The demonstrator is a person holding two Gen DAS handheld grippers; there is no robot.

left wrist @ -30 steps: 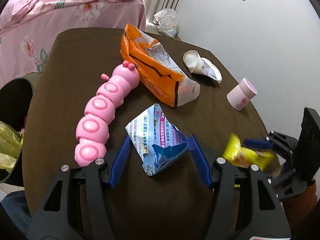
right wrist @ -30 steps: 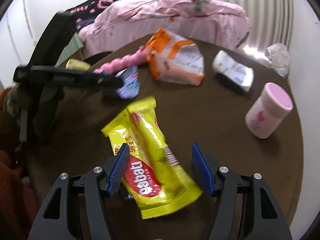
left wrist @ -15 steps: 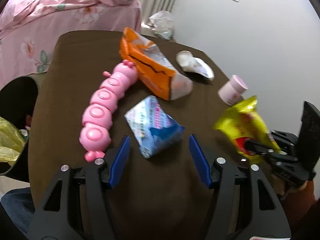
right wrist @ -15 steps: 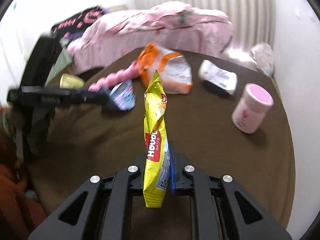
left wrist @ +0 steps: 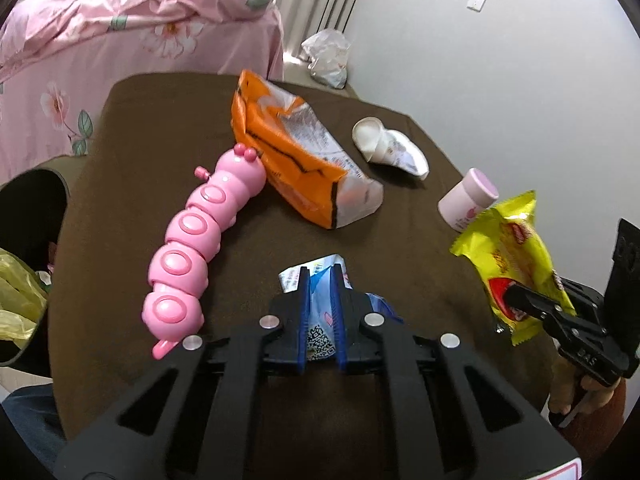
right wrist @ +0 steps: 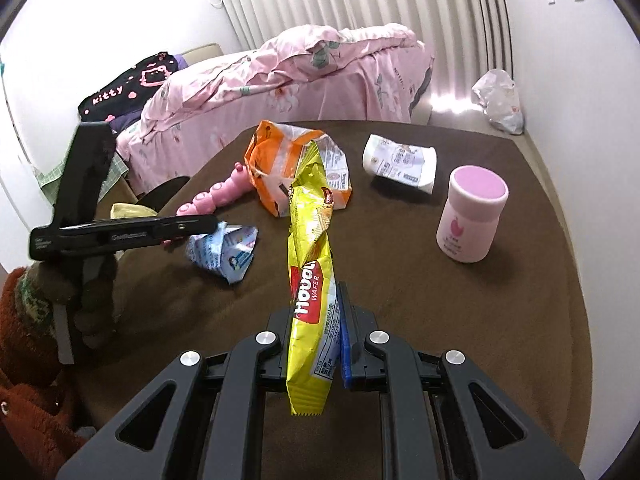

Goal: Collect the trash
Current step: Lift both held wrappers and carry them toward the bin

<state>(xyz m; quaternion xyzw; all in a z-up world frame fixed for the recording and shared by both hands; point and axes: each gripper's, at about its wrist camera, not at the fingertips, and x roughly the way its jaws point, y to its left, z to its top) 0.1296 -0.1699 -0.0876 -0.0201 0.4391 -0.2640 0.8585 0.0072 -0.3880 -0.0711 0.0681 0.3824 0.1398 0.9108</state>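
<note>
My left gripper [left wrist: 320,276] is shut on a crumpled blue and white wrapper [left wrist: 320,320] on the brown table [left wrist: 160,120]; the wrapper also shows in the right wrist view [right wrist: 224,248]. My right gripper [right wrist: 316,312] is shut on a yellow wafer wrapper [right wrist: 310,240] and holds it upright above the table; it also shows in the left wrist view [left wrist: 516,256]. An orange and white bag [left wrist: 296,160] and a crushed white paper cup [left wrist: 388,150] lie further back.
A pink caterpillar toy [left wrist: 200,236] lies left of the blue wrapper. A pink lidded bottle [right wrist: 472,216] stands at the right. A dark bin [left wrist: 24,264] with yellow bags sits off the table's left edge. A pink bed [right wrist: 280,72] stands behind.
My left gripper has closed on the blue wrapper. My right gripper closed on the yellow wrapper and lifted it off the table.
</note>
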